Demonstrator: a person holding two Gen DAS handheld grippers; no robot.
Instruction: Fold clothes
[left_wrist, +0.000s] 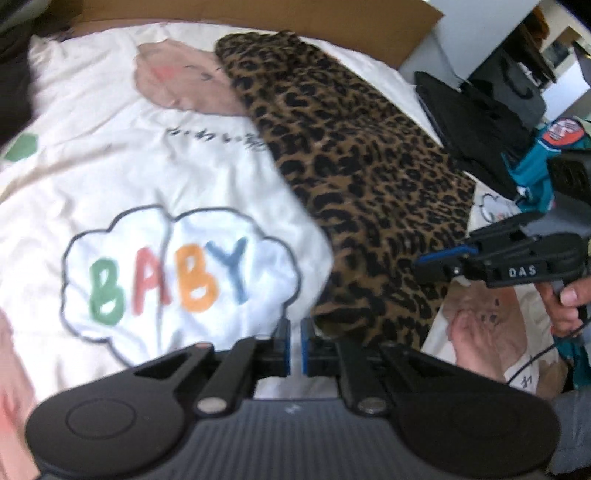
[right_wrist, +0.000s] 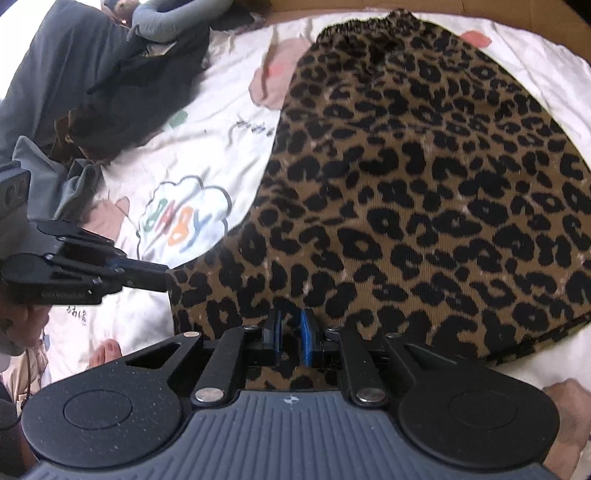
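Note:
A leopard-print skirt (left_wrist: 369, 166) (right_wrist: 424, 184) lies flat on a white sheet (left_wrist: 110, 166) printed with a "BABY" cloud (left_wrist: 177, 280). Its elastic waistband is at the far end. My left gripper (left_wrist: 294, 332) has its blue pads almost together at the skirt's near left hem corner. The right wrist view shows the left gripper (right_wrist: 162, 275) with its tip meeting that corner. My right gripper (right_wrist: 290, 332) is pinched on the near hem further right, with leopard cloth between and under its fingers. The left wrist view shows the right gripper (left_wrist: 424, 264) over the skirt's edge.
Dark grey clothes (right_wrist: 92, 74) are piled at the sheet's far left. A black garment (left_wrist: 480, 122) and a teal item (left_wrist: 532, 173) lie past the skirt on the right. Brown cardboard (left_wrist: 295, 18) borders the far edge. A bare foot (left_wrist: 476, 347) rests on the sheet near me.

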